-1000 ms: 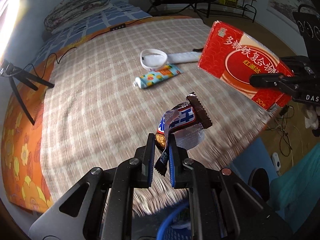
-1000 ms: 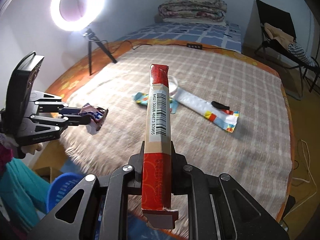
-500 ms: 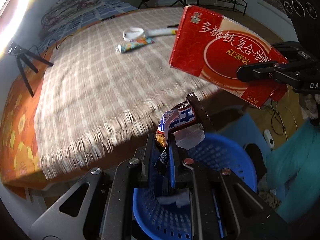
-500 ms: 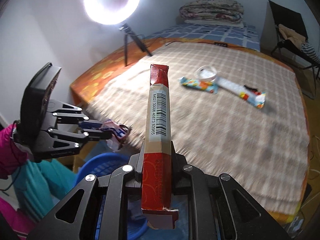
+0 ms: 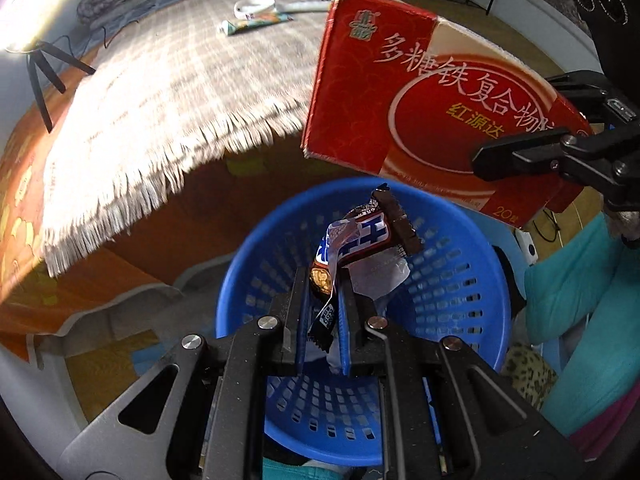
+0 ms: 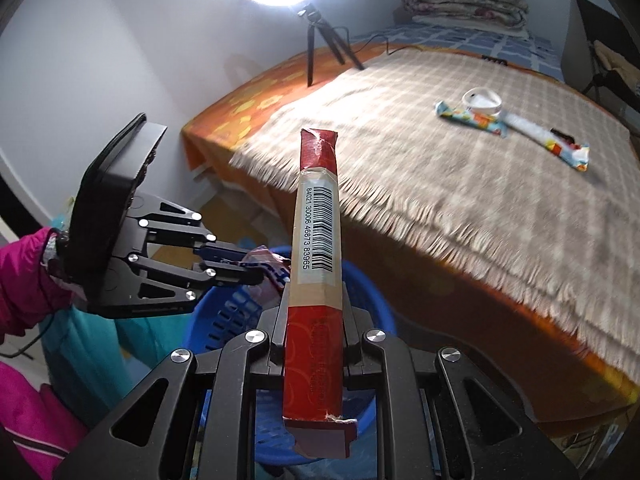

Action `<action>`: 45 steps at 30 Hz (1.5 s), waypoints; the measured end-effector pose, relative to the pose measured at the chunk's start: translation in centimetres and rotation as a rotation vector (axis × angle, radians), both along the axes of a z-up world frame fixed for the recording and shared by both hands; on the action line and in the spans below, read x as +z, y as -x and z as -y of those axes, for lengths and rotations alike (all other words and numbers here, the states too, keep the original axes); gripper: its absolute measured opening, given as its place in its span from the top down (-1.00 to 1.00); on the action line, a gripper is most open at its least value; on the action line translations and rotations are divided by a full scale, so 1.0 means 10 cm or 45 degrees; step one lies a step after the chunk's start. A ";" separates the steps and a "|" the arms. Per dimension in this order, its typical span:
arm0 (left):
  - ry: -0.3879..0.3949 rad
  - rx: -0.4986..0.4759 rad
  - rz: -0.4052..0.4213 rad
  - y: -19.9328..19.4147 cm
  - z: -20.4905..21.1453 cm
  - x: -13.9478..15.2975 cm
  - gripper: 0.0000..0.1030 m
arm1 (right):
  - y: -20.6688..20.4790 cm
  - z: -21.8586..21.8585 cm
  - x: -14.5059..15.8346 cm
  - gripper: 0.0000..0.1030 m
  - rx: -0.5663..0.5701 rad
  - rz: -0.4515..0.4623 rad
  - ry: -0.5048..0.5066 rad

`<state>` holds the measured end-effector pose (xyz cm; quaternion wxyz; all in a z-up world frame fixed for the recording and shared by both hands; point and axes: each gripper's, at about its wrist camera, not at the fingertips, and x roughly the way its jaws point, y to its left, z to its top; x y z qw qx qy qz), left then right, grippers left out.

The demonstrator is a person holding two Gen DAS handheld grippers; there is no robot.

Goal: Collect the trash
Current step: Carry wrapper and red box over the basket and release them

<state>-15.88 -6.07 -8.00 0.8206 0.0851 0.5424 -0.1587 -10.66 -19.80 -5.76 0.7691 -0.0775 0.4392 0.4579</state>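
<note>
My left gripper [image 5: 323, 280] is shut on a brown and blue candy bar wrapper [image 5: 362, 236] and holds it above the blue basket [image 5: 476, 264]. My right gripper [image 6: 316, 300] is shut on a flat red carton [image 6: 318, 240], edge-on in its own view, also over the blue basket [image 6: 368, 284]. In the left wrist view the red carton [image 5: 424, 96] hangs over the basket's far rim, with the right gripper [image 5: 484, 156] at the right. The left gripper [image 6: 256, 270] and wrapper [image 6: 272, 272] show at left in the right wrist view.
A bed with a checked blanket [image 6: 460, 160] holds a small tube [image 6: 468, 118], a white ring [image 6: 482, 100] and a long wrapper [image 6: 548, 144]. A ring light on a tripod [image 6: 316, 28] stands on the bed. The basket sits on the floor by the bed edge.
Both grippers have moved back off the bed and down, carrying the wrapper and the carton over the blue basket. Both stay shut.
</note>
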 end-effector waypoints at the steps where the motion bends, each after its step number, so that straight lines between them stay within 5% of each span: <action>1: -0.002 -0.002 -0.007 0.01 0.00 -0.02 0.79 | 0.02 -0.01 -0.02 0.71 0.005 -0.001 0.007; 22: 0.013 -0.013 -0.150 0.20 0.02 -0.40 0.78 | 0.17 -0.16 -0.47 0.70 0.049 -0.088 0.112; 27: 0.001 -0.008 -0.150 0.17 0.03 -0.43 0.60 | 0.18 -0.20 -0.53 0.64 0.055 -0.110 0.121; 29: 0.002 -0.003 -0.144 0.18 0.04 -0.45 0.28 | 0.19 -0.21 -0.54 0.64 0.059 -0.111 0.123; 35: 0.003 0.008 -0.137 0.17 0.04 -0.44 0.23 | 0.17 -0.24 -0.61 0.63 0.054 -0.130 0.140; 39: 0.000 0.013 -0.138 0.17 0.05 -0.44 0.23 | 0.14 -0.24 -0.64 0.17 0.030 -0.142 0.151; 45: 0.003 0.022 -0.137 0.16 0.00 -0.43 0.23 | 0.12 -0.22 -0.66 0.13 -0.004 -0.143 0.177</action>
